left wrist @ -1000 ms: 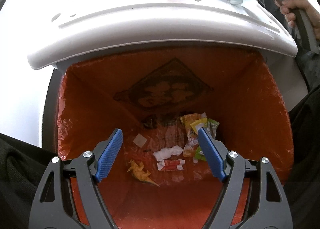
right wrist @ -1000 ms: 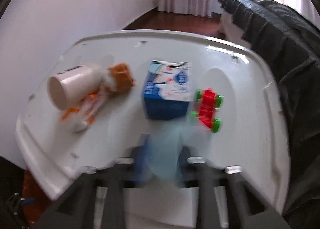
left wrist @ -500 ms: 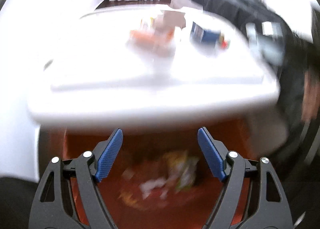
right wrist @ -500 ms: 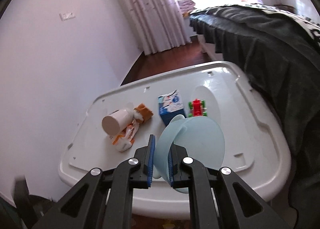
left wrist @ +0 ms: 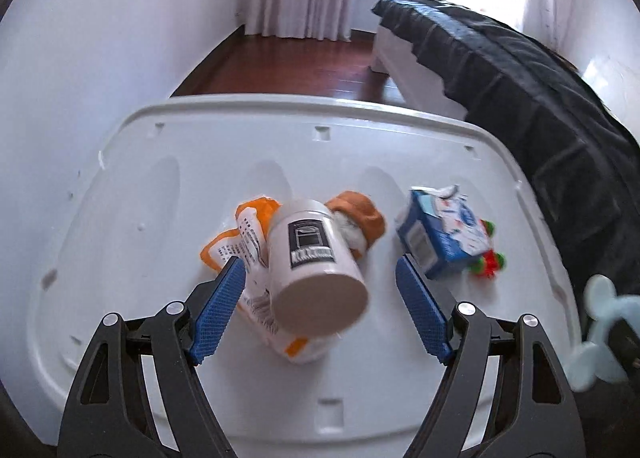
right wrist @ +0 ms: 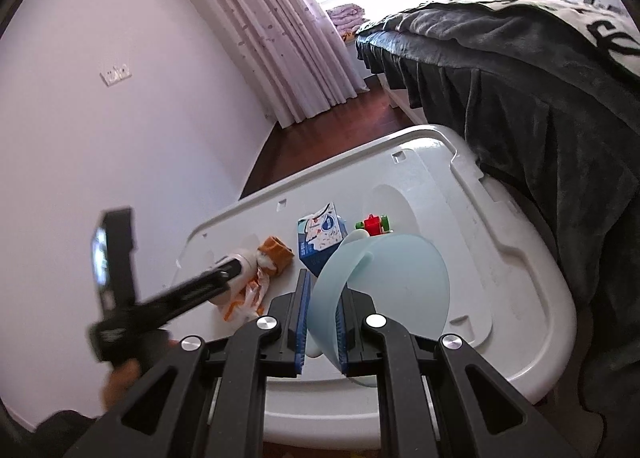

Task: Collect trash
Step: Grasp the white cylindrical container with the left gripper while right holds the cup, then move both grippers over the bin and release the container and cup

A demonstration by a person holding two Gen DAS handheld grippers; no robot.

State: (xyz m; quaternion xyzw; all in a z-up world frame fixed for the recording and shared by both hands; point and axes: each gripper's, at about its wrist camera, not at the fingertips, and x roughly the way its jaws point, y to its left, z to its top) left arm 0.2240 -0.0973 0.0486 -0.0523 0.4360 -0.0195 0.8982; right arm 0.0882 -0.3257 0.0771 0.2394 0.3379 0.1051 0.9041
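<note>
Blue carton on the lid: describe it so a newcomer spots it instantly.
Find the white plastic lid beside the dark-covered bed. Right of the white cup and orange wrapper sits the blue carton, against a red-and-green toy car: the only boxy, blue-and-white printed item.

left gripper [left wrist: 320,298]: two black skeletal arms with triangular cut-outs, silver round screw heads at the pivots, blue ribbed pads on the fingers [left wrist: 218,308]
right gripper [right wrist: 322,322]: same build, black frame with open triangles, four silver screws, blue textured pads
hand [right wrist: 120,378]: only a blurred part shows low in the right wrist view, beneath a black handle
clothing: dark fabric at the lower edge, detail unclear
</note>
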